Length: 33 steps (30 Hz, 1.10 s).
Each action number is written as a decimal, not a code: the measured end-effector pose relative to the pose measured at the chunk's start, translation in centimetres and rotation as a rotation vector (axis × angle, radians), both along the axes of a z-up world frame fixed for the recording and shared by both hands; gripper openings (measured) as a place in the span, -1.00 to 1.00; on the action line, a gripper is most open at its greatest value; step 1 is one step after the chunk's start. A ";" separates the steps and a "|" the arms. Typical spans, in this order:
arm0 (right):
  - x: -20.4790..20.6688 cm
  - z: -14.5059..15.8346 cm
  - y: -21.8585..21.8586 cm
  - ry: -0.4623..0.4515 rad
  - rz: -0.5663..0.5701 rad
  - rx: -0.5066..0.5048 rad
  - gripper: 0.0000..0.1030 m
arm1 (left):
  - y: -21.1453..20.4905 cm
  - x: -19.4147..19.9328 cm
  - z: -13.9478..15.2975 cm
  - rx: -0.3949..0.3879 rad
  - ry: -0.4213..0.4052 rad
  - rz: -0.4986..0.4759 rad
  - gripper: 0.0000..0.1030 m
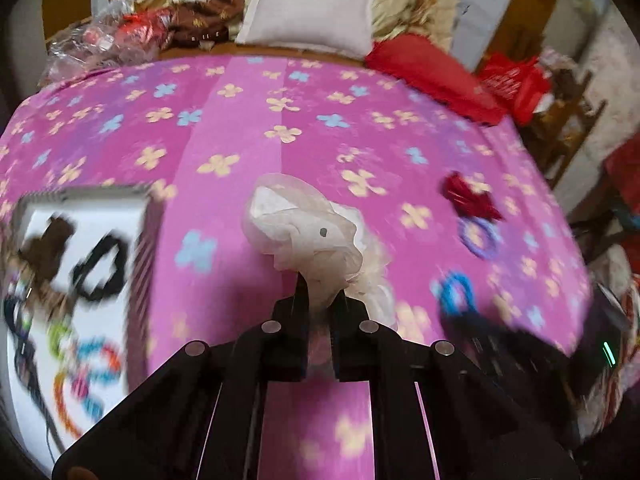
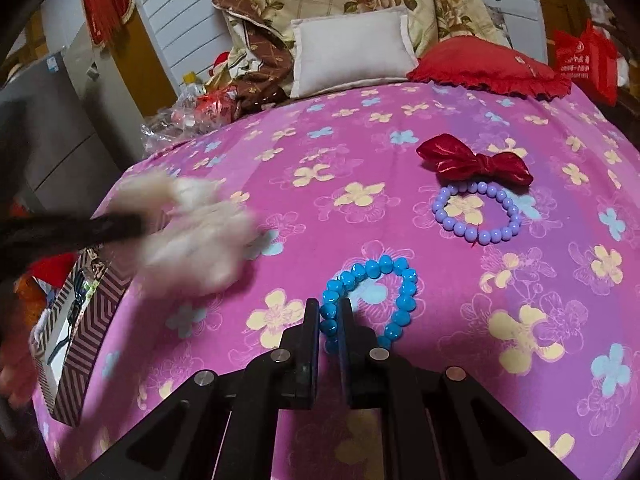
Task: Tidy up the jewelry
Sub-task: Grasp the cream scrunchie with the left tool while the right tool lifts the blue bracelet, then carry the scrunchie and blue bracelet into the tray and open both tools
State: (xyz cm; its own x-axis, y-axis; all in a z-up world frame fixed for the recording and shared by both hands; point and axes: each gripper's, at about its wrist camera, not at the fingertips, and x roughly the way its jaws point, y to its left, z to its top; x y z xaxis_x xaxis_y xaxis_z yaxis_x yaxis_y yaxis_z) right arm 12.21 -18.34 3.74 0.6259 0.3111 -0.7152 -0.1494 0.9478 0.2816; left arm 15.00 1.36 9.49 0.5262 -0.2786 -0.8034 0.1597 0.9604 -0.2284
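White box (image 1: 86, 216) interior shows in left view only.

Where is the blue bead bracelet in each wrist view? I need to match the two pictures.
Left wrist: blue bead bracelet lower right, blurred, on the pink sheet.
Right wrist: blue bead bracelet low centre, its near beads between the right tool fingers.
Shared landmark: red bow beyond the purple bracelet.

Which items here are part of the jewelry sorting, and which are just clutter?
Job: white scrunchie in left gripper; blue bracelet in right gripper; purple bracelet; red bow; box.
Lying about: white pillow, red cushion.
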 end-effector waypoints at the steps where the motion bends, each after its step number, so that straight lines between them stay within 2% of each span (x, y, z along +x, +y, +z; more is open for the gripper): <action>1: -0.1 0.1 0.0 0.004 -0.006 0.000 -0.85 | 0.6 -1.3 0.5 -0.017 -0.013 0.001 -0.87; 6: -1.8 1.3 0.5 0.042 -0.008 0.099 -0.85 | 5.8 -7.6 2.9 -0.120 -0.089 0.056 -0.87; 11: -3.7 3.9 2.9 0.043 0.033 0.129 -0.85 | 10.4 -10.7 4.1 -0.137 -0.156 0.138 -0.87; 20: -5.6 9.0 9.4 0.016 0.138 0.138 -0.85 | 18.5 -13.7 3.5 -0.134 -0.153 0.294 -0.87; 24: -6.1 10.9 13.4 0.002 0.197 0.122 -0.85 | 21.0 -14.4 2.0 -0.123 -0.110 0.342 -0.87; 26: -6.4 11.7 15.4 -0.005 0.225 0.115 -0.85 | 22.1 -14.2 0.5 -0.105 -0.037 0.355 -0.87; 30: -6.8 12.8 19.8 -0.012 0.293 0.096 -0.85 | 23.0 -14.0 -2.0 -0.131 0.085 0.339 -0.87; 33: -7.0 12.6 23.2 -0.009 0.339 0.065 -0.85 | 22.4 -14.1 -3.3 -0.093 0.151 0.293 -0.87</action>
State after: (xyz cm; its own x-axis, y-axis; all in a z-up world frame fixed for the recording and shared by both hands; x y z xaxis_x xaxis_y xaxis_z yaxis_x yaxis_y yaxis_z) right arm 5.26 4.88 16.33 0.4850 0.5469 -0.6824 -0.4553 0.8241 0.3369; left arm 0.94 23.75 6.19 0.4714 -0.2092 -0.8567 -0.1620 0.9344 -0.3173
